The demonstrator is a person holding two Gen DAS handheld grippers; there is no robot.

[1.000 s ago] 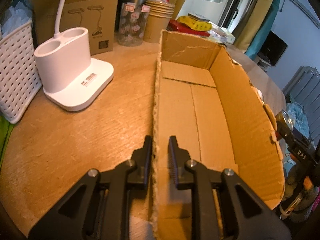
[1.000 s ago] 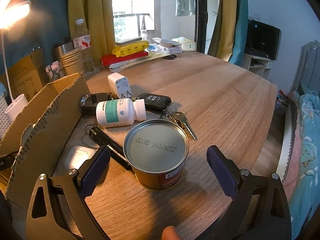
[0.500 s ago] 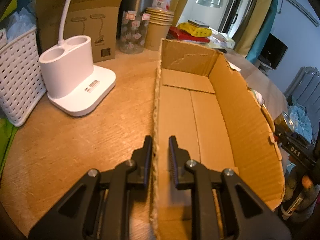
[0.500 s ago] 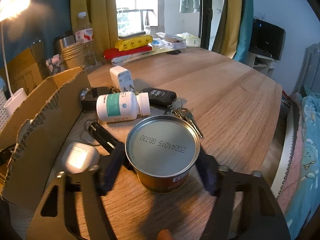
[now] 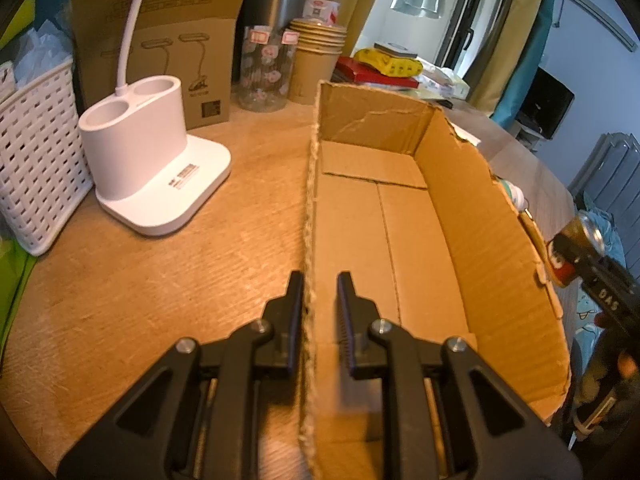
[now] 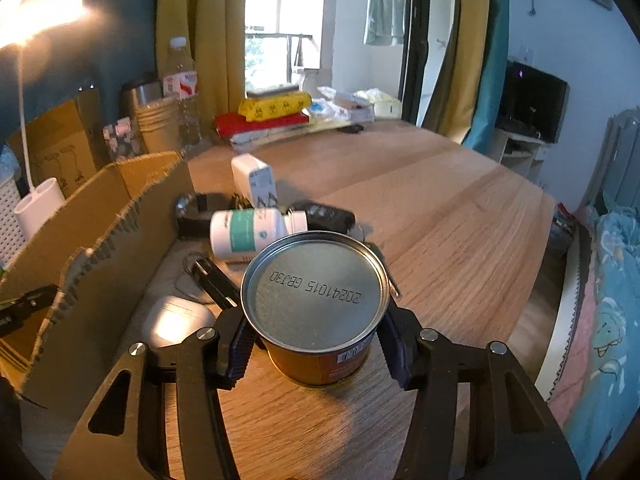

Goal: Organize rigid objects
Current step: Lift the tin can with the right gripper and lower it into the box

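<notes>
Two hand-held grippers at work: one pins the box wall, the other is closing round a tin.

Left hand-held gripper (image 5: pixel 318 312) is clamped on the near wall of the empty cardboard box (image 5: pixel 472 216), steadying it; right hand-held gripper (image 6: pixel 316 344) has its jaws closing on the tin can (image 6: pixel 316 292), pads at or against its sides, on the table (image 6: pixel 460 216) just beside the box's outer wall; the can stands upright, long axis vertical, flat stamped end facing up. Risks, as I judge them: the smooth round wall could slip or twist between the pads if the squeeze sits off-centre; a low lift might catch the ragged box edge and tip the can; the black pen (image 6: pixel 212 284) and white case (image 6: pixel 176 320) close by could be nudged; the pill bottle (image 6: pixel 252 232) lies on its side behind, free to roll.
</notes>
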